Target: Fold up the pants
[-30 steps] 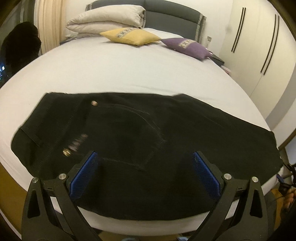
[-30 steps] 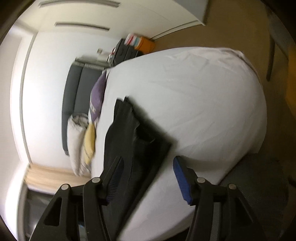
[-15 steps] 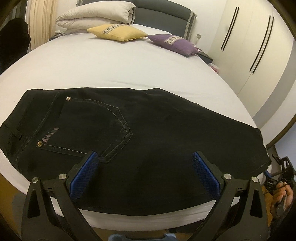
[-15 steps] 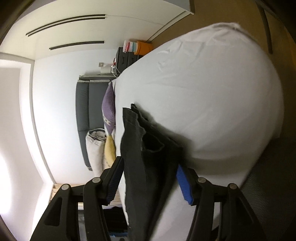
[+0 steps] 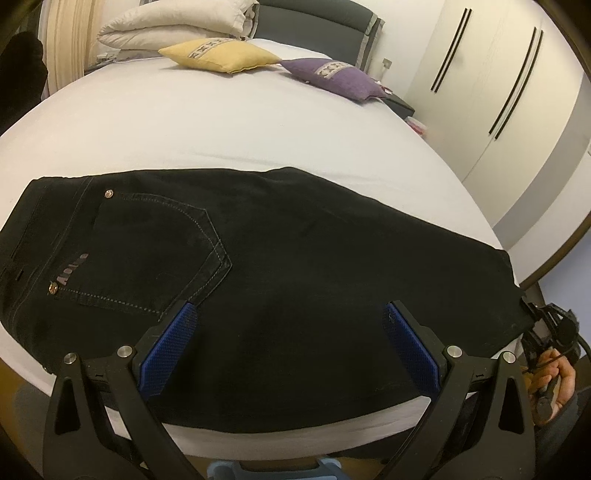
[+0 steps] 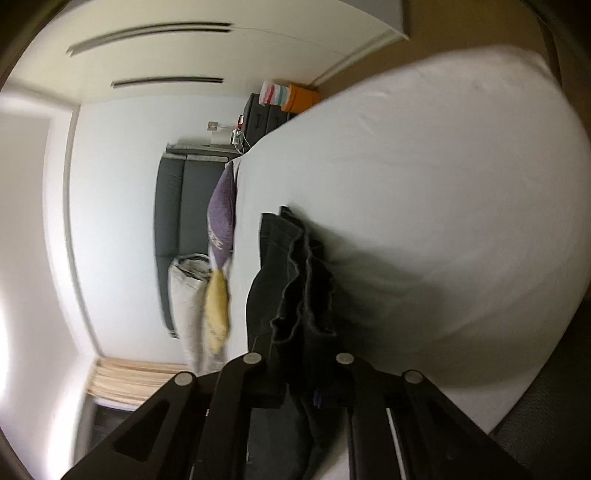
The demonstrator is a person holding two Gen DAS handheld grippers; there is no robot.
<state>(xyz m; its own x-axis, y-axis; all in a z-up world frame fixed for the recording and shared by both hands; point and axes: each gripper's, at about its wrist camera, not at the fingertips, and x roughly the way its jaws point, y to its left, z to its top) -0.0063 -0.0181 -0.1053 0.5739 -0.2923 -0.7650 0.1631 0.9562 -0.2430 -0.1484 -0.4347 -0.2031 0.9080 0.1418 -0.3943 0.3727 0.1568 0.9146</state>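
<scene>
Black pants (image 5: 295, 277) lie flat across the near edge of the white bed (image 5: 240, 129), waistband and back pocket to the left, leg hems to the right. My left gripper (image 5: 288, 308) hovers open over the middle of the pants, nothing between its blue pads (image 5: 170, 343). At the hem end, a hand holds my right gripper (image 5: 546, 332). In the right wrist view, my right gripper (image 6: 303, 365) is closing with its jaws pressed on the bunched hem of the pants (image 6: 291, 280), which lifts slightly off the bed (image 6: 443, 184).
A yellow cushion (image 5: 221, 55), a purple cushion (image 5: 332, 75) and a folded duvet (image 5: 177, 26) sit by the grey headboard. White wardrobe doors (image 5: 498, 92) stand to the right. A dark nightstand (image 6: 266, 114) is beside the bed.
The right gripper's jaws came together on the pant hem, which was only between them before. The left gripper drifted a little to the right over the pants and stayed open.
</scene>
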